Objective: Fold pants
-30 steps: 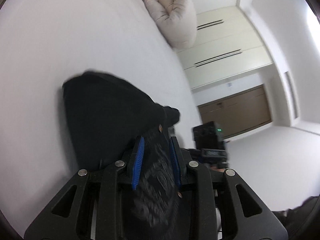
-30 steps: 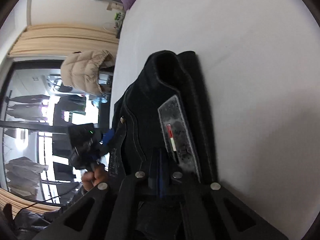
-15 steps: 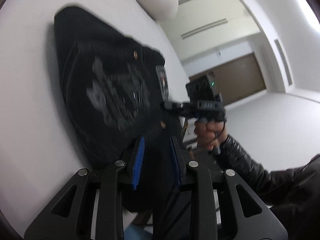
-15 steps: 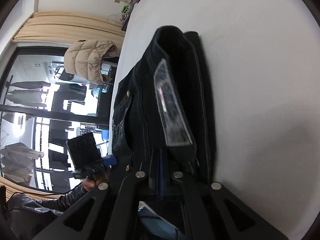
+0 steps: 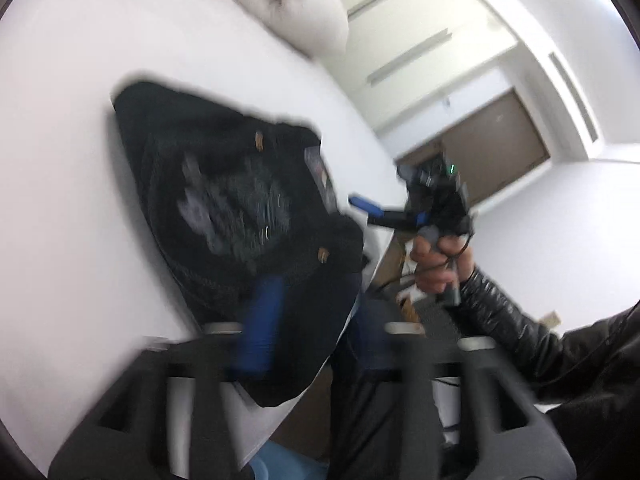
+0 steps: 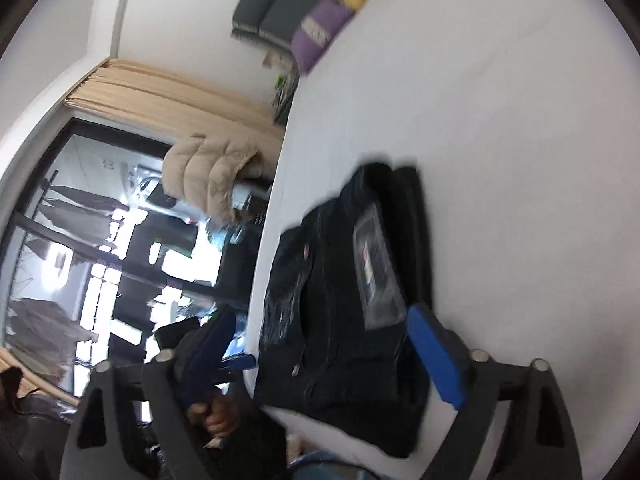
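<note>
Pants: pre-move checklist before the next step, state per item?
1. Right tongs released: ok, blue pads spread wide, nothing between them.
2. Left tongs released: ok, pads look apart with no cloth pinched, though the view is blurred.
3. pants folded into a compact stack: ok, layers lie one on another.
4. Pants fully supported by the white surface: not ok, the near end overhangs the edge.
5. Fold edges aligned: cannot tell, motion blur.
6. Right tongs clear of the pants, seen from the left view: ok, held off beside the edge.
</note>
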`<move>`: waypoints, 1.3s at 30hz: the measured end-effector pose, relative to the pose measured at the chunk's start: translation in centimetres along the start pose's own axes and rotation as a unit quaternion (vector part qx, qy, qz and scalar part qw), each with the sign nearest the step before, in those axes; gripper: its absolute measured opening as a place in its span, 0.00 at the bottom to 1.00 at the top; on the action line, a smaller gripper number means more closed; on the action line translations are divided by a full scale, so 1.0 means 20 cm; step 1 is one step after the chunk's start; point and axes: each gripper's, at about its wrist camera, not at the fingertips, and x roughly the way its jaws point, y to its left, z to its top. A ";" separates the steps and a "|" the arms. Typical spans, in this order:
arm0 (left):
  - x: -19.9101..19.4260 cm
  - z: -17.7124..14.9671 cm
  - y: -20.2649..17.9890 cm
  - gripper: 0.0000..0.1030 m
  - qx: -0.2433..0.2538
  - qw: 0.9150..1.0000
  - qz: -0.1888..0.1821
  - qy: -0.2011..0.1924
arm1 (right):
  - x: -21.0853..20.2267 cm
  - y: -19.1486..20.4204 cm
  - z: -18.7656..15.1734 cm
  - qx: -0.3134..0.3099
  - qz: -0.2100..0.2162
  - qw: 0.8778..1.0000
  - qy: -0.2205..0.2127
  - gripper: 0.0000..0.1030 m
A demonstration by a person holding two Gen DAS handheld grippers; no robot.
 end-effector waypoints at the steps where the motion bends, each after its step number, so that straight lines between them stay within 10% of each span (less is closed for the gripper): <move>1: -0.04 0.01 0.02 0.98 -0.005 1.000 0.005 -0.017 | 0.01 -0.01 0.02 0.001 -0.005 1.000 0.009 0.87; 7: 0.03 0.08 0.29 0.98 -0.088 0.996 0.027 -0.014 | 0.19 -0.15 0.10 0.035 -0.060 0.994 0.079 0.60; 15: 0.14 0.18 0.39 0.96 -0.109 0.994 0.026 0.018 | 0.32 -0.18 0.19 0.044 -0.055 0.991 0.113 0.54; 23: 0.22 0.28 0.44 0.35 -0.126 0.989 0.041 0.070 | 0.40 -0.14 0.16 0.021 -0.062 0.990 0.121 0.28; 31: 0.13 0.36 0.44 0.28 -0.138 0.990 0.001 0.041 | 0.39 0.04 0.22 -0.021 -0.061 0.992 0.105 0.21; 39: -0.21 0.81 0.57 0.28 -0.084 0.994 0.069 -0.006 | 0.69 0.33 0.52 -0.045 -0.029 0.995 0.082 0.21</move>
